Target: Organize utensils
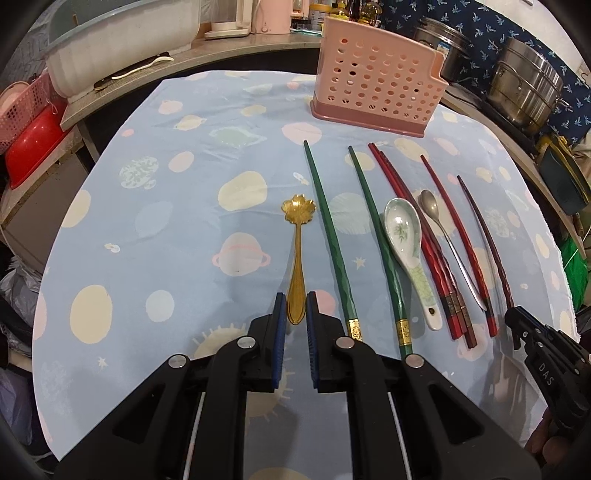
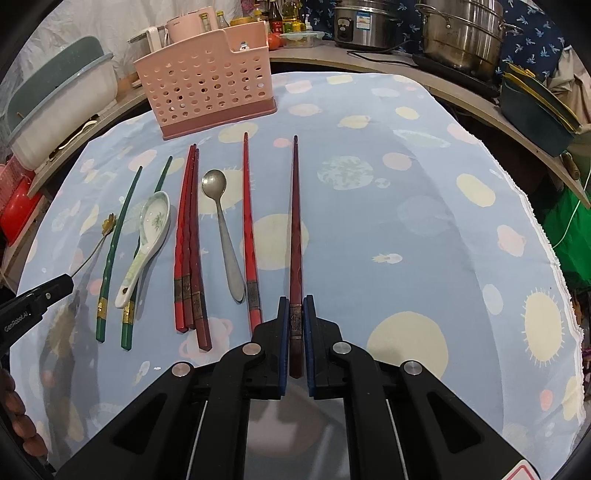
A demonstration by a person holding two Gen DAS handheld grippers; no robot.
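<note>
My left gripper [image 1: 296,308] has its jaws around the handle of a gold flower-headed spoon [image 1: 297,236] lying on the cloth. My right gripper [image 2: 295,310] has its jaws around the butt end of a dark maroon chopstick [image 2: 295,221], which lies flat. Between them lie two green chopsticks [image 1: 328,236], a white ceramic spoon [image 1: 404,236], a bundle of red chopsticks [image 2: 188,240], a steel spoon [image 2: 221,221] and a single red chopstick [image 2: 248,221]. A pink perforated utensil holder [image 1: 373,85] stands at the far edge, also in the right wrist view [image 2: 207,85].
The table has a blue patterned cloth [image 2: 406,221]. Steel pots [image 2: 458,33] and a rice cooker [image 2: 360,24] stand behind on the right. A white tub [image 1: 118,48] and a red basin [image 1: 33,147] sit to the left. Bottles line the back counter.
</note>
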